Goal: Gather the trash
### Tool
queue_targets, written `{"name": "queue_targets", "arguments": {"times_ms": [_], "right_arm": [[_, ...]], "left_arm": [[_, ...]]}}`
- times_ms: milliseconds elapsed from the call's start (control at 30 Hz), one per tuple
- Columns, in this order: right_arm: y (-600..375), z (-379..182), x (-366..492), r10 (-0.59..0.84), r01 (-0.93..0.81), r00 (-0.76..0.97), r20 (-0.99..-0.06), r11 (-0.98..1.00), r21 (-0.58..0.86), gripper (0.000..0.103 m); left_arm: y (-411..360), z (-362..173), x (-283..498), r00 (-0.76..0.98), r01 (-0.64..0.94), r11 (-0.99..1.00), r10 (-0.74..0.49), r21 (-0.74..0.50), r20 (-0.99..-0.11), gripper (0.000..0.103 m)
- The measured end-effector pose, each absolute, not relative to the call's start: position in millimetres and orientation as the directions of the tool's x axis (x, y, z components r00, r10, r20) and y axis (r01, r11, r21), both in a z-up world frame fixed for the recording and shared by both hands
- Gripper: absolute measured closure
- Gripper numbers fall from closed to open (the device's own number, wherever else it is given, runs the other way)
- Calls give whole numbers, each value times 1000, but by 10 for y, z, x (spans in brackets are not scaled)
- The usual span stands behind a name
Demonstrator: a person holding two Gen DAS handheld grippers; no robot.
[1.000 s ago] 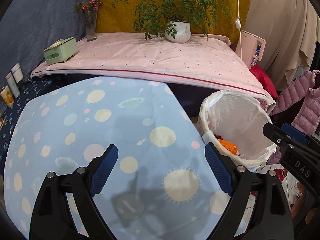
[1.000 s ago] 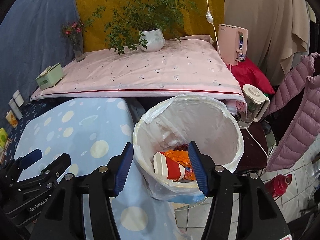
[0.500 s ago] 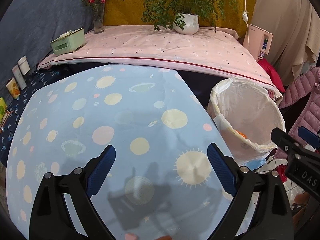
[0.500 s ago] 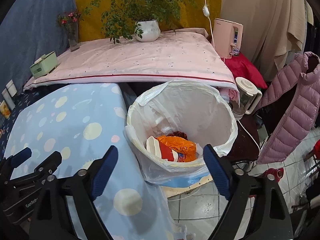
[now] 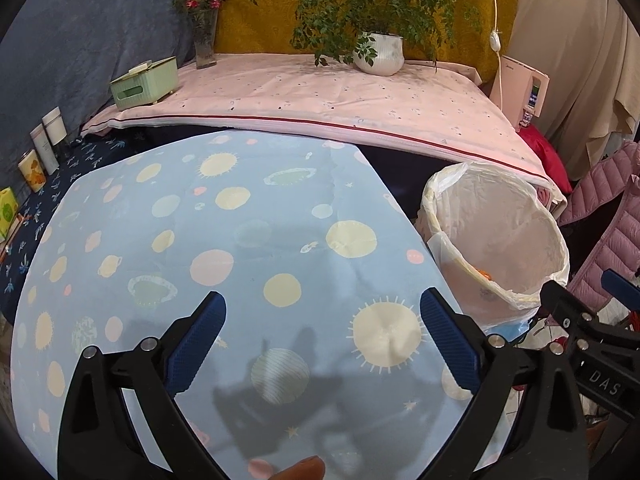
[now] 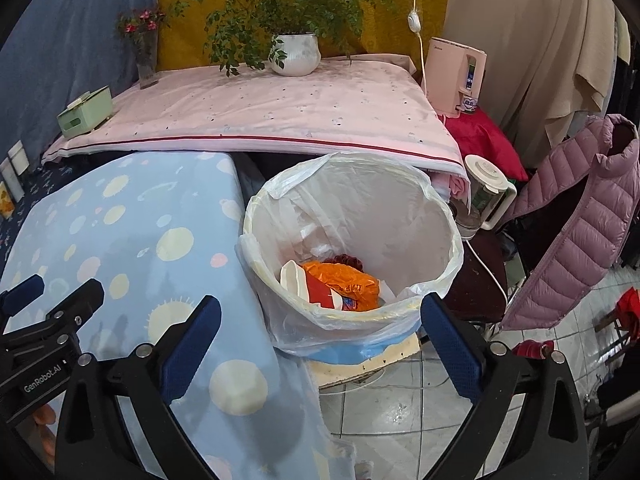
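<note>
A white-bagged trash bin (image 6: 400, 200) stands on the floor just right of the table with the blue planet-print cloth (image 6: 120, 240). Inside it lie an orange plastic bag (image 6: 352, 284) and a red-and-white paper cup (image 6: 312, 288). My right gripper (image 6: 320, 312) hovers over the bin's near rim with its jaws opening wide and nothing between them. My left gripper (image 5: 320, 308) hangs over the blue cloth (image 5: 240, 240), its jaws also opening and empty. The bin (image 5: 500, 232) shows at the right of the left wrist view.
Behind is a pink-covered table (image 5: 320, 92) with a potted plant (image 5: 380, 52), a flower vase (image 5: 204, 40) and a green box (image 5: 144, 80). A pink water dispenser (image 6: 456, 76), a kettle (image 6: 488, 192) and a pink puffer jacket (image 6: 580, 232) crowd the right. Tiled floor (image 6: 400, 400) lies below the bin.
The right jaws have spread wide, and the red-and-white cup seen between them a second ago now lies in the bin. The left jaws widened slightly over the cloth.
</note>
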State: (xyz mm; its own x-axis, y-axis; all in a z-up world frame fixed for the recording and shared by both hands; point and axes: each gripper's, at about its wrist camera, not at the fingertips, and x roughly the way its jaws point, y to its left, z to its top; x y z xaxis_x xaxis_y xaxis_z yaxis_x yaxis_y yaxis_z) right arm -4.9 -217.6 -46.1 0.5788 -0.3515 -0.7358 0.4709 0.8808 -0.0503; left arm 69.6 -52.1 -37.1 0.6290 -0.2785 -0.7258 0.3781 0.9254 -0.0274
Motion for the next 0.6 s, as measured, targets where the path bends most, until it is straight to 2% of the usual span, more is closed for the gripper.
{"name": "queue_targets", "arguments": {"times_ms": [600], "right_arm": [[-2108, -408, -88, -364, 454, 589, -722, 887, -77, 7]], "left_arm": [[-503, -336, 646, 634, 354, 935, -261, -27, -728, 8]]}}
